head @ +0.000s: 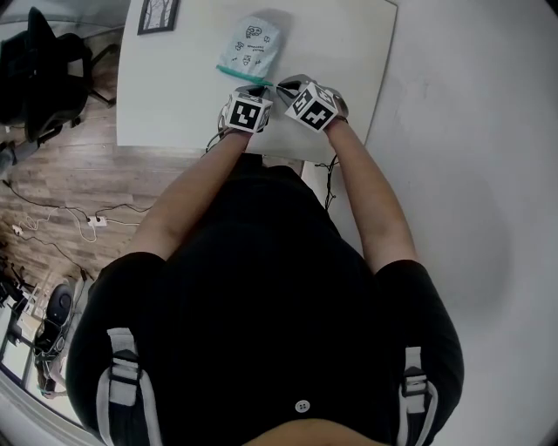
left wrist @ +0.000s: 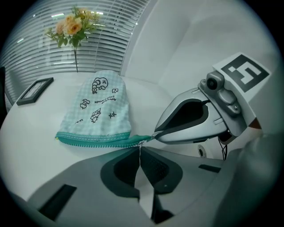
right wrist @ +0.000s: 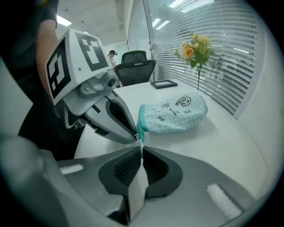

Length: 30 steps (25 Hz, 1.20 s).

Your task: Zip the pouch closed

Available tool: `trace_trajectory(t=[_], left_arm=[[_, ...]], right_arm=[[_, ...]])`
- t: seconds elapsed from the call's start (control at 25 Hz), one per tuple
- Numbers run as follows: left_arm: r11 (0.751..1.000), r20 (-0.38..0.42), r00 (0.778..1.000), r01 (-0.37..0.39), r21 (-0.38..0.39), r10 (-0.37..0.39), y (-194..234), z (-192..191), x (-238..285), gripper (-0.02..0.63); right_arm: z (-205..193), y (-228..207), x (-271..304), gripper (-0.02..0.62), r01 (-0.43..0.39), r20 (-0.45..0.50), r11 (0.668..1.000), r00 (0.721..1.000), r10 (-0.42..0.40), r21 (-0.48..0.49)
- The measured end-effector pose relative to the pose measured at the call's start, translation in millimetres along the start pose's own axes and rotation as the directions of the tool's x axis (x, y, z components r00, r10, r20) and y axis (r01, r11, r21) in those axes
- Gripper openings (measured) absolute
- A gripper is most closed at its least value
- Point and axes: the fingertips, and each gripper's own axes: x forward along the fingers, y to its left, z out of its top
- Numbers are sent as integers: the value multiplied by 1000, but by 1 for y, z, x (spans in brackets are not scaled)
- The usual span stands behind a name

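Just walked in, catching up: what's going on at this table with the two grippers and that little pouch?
A person holds a gripper in each hand over a checked pouch on the white table. Both meet at one end of its teal zipper: the left gripper is shut on what looks like the zipper pull, the right gripper on the zipper tape beside it. How far it's zipped is unclear.

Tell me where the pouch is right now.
Head view: the pouch lies on the white table, right of the picture frame, just beyond the left gripper and right gripper, which both pinch its teal zip end.
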Motion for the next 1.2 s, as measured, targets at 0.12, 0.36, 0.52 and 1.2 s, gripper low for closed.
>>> trace_trajectory(t=[0.12,0.36,0.52,1.2], left_arm=[[1000,-4,1000,-1,9,1,0,1,0,11],[1000,-13,1000,-9,11,9,0,-1,-1,9],[1000,-15,1000,-11,20,11,1,-3,-1,9],[1000,-1,1000,-18,22,18,2,-5,-11,9]], right_arm=[[0,-1,-1,23,4,-12,1000,1000,-4,-14],[-4,1,-1,21,14,-41,999,999,-16,-40],[-8,1,-1,21,19,-48,999,999,-21,-41],[-6,4,-3,18,52,-71,995,996,-58,-87]])
